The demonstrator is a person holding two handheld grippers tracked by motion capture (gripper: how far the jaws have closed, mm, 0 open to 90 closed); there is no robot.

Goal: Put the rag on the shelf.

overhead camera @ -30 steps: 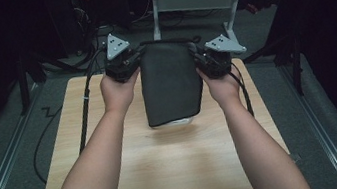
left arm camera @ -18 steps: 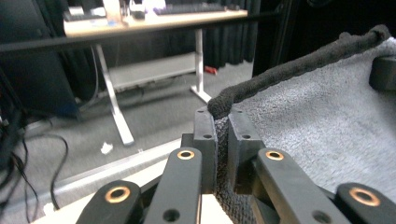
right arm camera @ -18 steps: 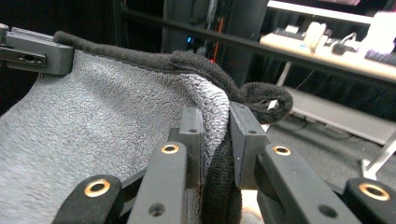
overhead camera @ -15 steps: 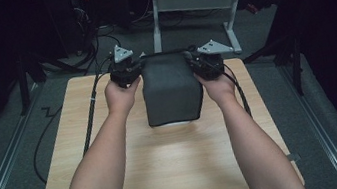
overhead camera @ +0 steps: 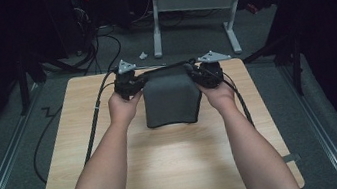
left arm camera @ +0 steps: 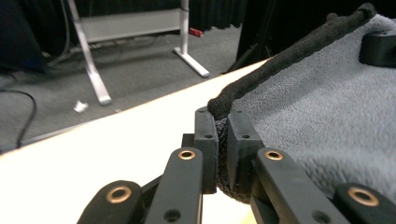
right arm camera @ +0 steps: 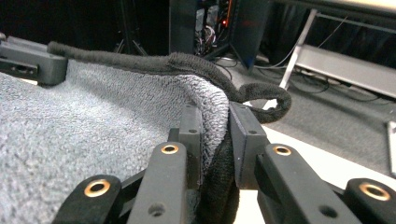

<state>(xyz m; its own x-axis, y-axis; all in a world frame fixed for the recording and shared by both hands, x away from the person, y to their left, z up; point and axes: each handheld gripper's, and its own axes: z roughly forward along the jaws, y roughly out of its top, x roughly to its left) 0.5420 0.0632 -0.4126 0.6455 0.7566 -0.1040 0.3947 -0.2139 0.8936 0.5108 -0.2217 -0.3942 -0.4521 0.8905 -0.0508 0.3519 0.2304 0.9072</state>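
Observation:
A dark grey towel [overhead camera: 171,99] with a black hem is held by its two far corners over the wooden table [overhead camera: 178,174]; its near edge rests on the tabletop. My left gripper [overhead camera: 130,82] is shut on the towel's far left corner, and in the left gripper view its jaws [left arm camera: 223,149] pinch the hem of the towel [left arm camera: 327,116]. My right gripper [overhead camera: 203,71] is shut on the far right corner; in the right gripper view the jaws [right arm camera: 215,144] clamp a fold of the towel [right arm camera: 70,126].
Each gripper trails a black cable [overhead camera: 94,120] across the table. Beyond the table's far edge stands a white desk frame [overhead camera: 193,5] on grey carpet, with more cables [overhead camera: 97,39] on the floor. The near half of the tabletop is bare wood.
Both hands have come down and away from the person with the towel. The towel hung taller before; now it sits lower with its near edge on the table.

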